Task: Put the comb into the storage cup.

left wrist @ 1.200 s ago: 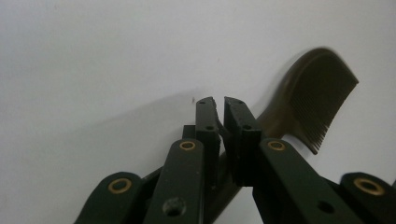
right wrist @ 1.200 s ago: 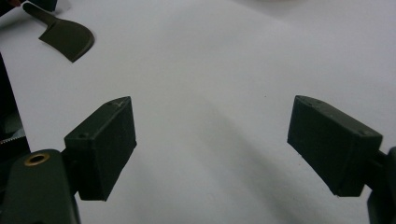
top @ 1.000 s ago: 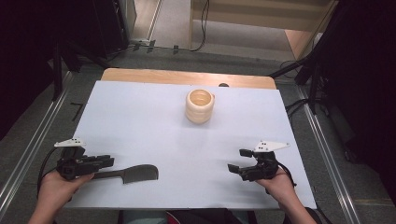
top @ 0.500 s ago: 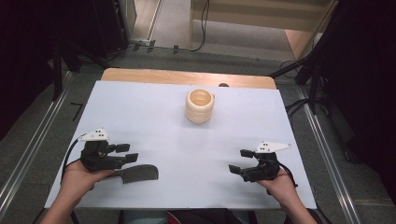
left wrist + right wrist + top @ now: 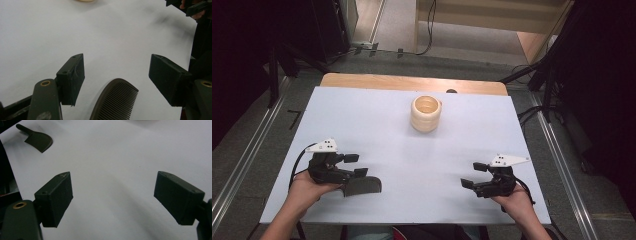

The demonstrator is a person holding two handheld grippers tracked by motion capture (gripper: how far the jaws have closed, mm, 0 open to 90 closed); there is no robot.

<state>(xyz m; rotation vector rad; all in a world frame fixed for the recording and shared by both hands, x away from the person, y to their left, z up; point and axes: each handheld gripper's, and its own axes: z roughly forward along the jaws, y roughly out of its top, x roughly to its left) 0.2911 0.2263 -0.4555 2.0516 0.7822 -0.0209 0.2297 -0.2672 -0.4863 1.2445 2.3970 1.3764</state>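
Note:
A dark comb lies flat on the white table near the front left. My left gripper hovers open over the comb's handle end, which it hides. In the left gripper view the comb's toothed end lies below the gap of the left gripper. At the front right, my right gripper stands open above bare table, nothing between its jaws. The right gripper view has the comb far off past the right gripper.
A cream ribbed cup stands upright at the table's back middle. A wooden strip runs along the far edge. Metal rails and cables lie on the floor at both sides. Bare white surface spans the space between the two grippers.
My left gripper has moved right and forward from the table's left edge onto the comb, covering its handle. The right gripper and the cup have stayed put.

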